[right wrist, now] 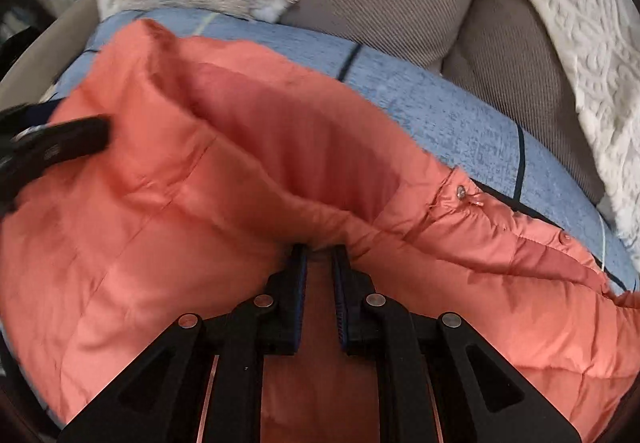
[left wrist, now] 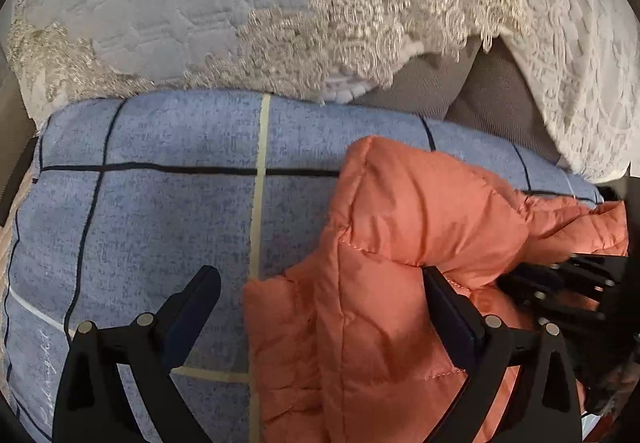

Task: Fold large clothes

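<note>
Nearest, at lower centre of its view, our right gripper (right wrist: 320, 249) is pinched nearly closed on a fold of the orange quilted jacket (right wrist: 224, 179). Our left gripper (left wrist: 320, 279) stands wide open, holding nothing, jacket edge between its fingers. The jacket lies crumpled, running left to right over the blue checked cushion (left wrist: 160, 211). Beyond, a lace-trimmed cover (left wrist: 360, 27).

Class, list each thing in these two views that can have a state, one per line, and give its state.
Orange padded jacket: bunched and creased on the blue checked cushion, not yet folded flat.
Jacket snap: undone.
Left tool: open, one finger against the jacket.
Right tool: shut on a fold of the jacket.
Blue checked cushion: lying flat, partly covered.
Lace cover: draped over the sofa back.
</note>
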The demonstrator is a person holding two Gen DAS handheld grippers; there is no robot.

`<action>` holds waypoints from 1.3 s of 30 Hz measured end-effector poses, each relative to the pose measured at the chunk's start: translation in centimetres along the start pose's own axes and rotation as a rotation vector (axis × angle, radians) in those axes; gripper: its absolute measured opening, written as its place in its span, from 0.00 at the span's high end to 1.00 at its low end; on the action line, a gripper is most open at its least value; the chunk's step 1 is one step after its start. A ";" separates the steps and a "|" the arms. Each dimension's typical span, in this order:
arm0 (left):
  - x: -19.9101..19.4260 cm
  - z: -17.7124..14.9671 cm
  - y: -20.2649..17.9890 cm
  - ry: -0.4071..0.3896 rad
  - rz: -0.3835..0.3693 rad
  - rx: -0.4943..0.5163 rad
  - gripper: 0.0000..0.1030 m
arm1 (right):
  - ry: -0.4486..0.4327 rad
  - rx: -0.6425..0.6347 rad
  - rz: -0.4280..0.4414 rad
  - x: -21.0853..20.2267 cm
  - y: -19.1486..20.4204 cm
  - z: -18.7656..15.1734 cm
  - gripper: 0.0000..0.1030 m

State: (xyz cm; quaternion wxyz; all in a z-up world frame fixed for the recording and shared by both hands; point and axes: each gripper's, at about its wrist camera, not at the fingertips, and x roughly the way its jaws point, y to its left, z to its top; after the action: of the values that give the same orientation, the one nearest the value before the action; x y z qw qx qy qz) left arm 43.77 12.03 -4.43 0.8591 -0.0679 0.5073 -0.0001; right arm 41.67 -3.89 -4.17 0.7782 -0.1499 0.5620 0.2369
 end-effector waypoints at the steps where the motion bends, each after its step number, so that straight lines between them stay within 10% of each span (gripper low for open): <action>1: -0.3 0.0 -0.1 -0.004 -0.006 0.003 0.03 | 0.010 0.031 0.001 0.3 -0.5 0.3 0.88; 9: -5.4 -2.5 -1.8 -0.042 -0.095 0.045 0.04 | 0.039 0.143 -0.007 0.9 -1.9 1.4 0.90; 14: -4.8 -3.7 -4.2 0.011 -0.055 0.143 0.04 | -0.131 0.221 0.070 -6.7 -3.8 -2.1 0.88; 20: -3.4 -3.5 -3.5 0.042 0.001 0.095 0.06 | -0.261 0.183 -0.180 -15.3 -7.8 -12.3 0.87; 26: -1.9 -4.4 -3.4 0.025 0.035 0.091 0.03 | -0.232 0.288 -0.234 -11.8 -10.3 -18.8 0.87; 39: 1.0 -5.2 -3.4 0.047 0.054 0.076 0.00 | -0.261 0.432 -0.163 -7.5 -11.1 -20.7 0.89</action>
State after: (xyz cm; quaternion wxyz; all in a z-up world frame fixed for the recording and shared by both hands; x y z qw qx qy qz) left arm 39.98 8.00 -7.35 0.8485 -0.0217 0.5287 0.0023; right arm 29.10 -25.04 -4.16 0.8746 0.0068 0.4805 0.0651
